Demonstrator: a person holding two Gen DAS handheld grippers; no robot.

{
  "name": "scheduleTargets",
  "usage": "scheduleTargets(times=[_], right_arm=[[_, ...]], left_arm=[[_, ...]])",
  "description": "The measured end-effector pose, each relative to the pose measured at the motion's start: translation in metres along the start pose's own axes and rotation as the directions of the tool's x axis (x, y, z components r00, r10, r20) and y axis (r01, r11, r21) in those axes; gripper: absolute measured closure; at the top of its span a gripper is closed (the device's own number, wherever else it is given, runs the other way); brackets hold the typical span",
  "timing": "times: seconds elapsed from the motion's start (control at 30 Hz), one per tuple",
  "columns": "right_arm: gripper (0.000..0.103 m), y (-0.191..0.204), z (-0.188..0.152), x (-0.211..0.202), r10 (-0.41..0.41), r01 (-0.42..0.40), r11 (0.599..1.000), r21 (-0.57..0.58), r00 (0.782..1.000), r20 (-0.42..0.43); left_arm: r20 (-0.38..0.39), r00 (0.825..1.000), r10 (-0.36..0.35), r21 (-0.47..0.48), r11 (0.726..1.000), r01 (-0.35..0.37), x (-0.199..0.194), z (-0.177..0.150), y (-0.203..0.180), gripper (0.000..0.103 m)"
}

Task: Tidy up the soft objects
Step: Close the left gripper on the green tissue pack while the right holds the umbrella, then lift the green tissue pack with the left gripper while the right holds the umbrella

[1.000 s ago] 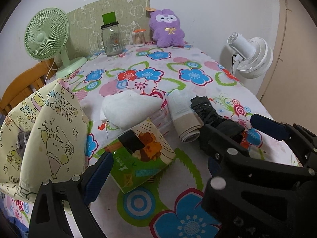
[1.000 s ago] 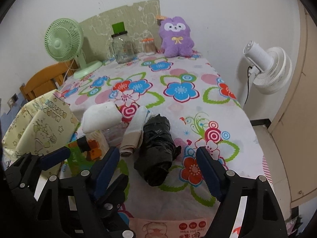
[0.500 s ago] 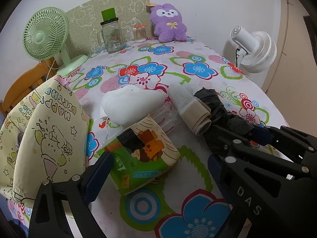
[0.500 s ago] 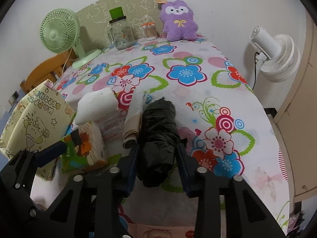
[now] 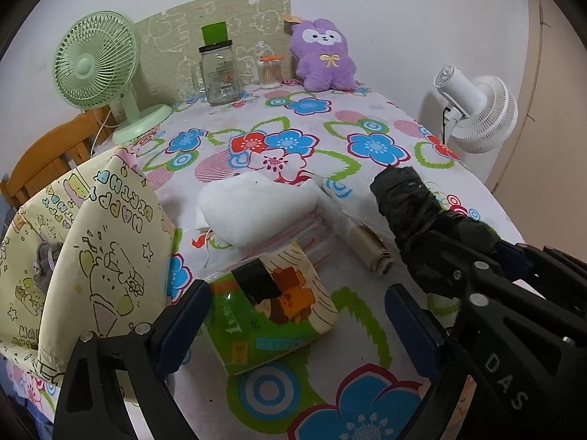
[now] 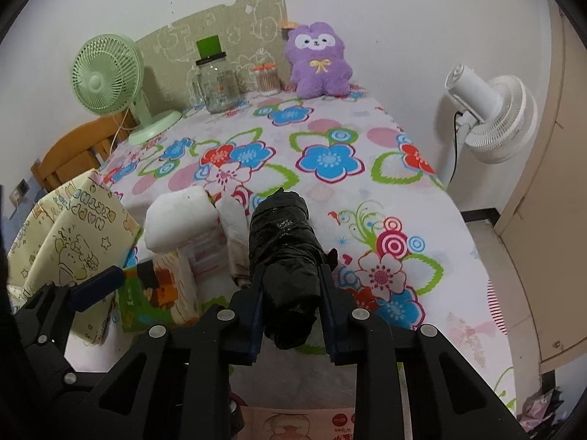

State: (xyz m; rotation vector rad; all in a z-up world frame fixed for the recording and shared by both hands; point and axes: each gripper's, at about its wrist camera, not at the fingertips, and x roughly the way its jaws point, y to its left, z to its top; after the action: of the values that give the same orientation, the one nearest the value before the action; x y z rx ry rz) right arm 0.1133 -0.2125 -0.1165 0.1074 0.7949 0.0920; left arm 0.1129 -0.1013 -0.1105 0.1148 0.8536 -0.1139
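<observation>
My right gripper (image 6: 291, 293) is shut on a black crumpled roll (image 6: 284, 245) and holds it lifted off the flowered tablecloth; the roll also shows in the left wrist view (image 5: 414, 212). Beside it lie a beige-and-white rolled cloth (image 6: 234, 234), a white soft pad (image 6: 178, 216) on a clear plastic pack, and a green tissue pack (image 5: 271, 308). My left gripper (image 5: 297, 315) is open, its fingers either side of the tissue pack, not touching it. A cream cartoon-print bag (image 5: 91, 249) stands at the left.
A purple plush toy (image 5: 324, 57), a glass jar (image 5: 220, 73), a cotton-swab pot (image 5: 270, 72) and a green fan (image 5: 99, 69) stand along the table's far edge. A white fan (image 6: 488, 113) stands off the table's right edge. A wooden chair (image 5: 47, 157) is at the left.
My right gripper closed on the black roll and lifted it up and away from the beige roll. My left gripper stayed open near the tissue pack.
</observation>
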Motion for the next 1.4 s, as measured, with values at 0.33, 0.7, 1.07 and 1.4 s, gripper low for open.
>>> scheduleTargets(times=[0.33, 0.7, 1.07, 1.4], right_arm=[[0.074, 0.006, 0.006, 0.008, -0.017, 0.016, 1.000, -0.006, 1.000, -0.006], [0.074, 0.003, 0.007, 0.015, -0.009, 0.009, 1.000, -0.003, 1.000, -0.025], [0.074, -0.006, 0.002, 0.007, -0.027, 0.027, 1.000, 0.015, 0.999, -0.018], [0.074, -0.001, -0.001, 0.001, -0.005, 0.005, 1.000, 0.006, 1.000, -0.007]], left_arm=[[-0.022, 0.997, 0.068, -0.071, 0.995, -0.070, 0.014, 0.003, 0.002, 0.008], [-0.012, 0.994, 0.111, -0.127, 0.986, -0.111, 0.012, 0.001, 0.004, 0.034], [0.039, 0.999, 0.038, -0.080, 0.996, -0.034, -0.006, -0.004, -0.010, 0.033], [0.037, 0.996, 0.081, -0.085, 0.993, -0.078, -0.010, -0.008, -0.006, 0.012]])
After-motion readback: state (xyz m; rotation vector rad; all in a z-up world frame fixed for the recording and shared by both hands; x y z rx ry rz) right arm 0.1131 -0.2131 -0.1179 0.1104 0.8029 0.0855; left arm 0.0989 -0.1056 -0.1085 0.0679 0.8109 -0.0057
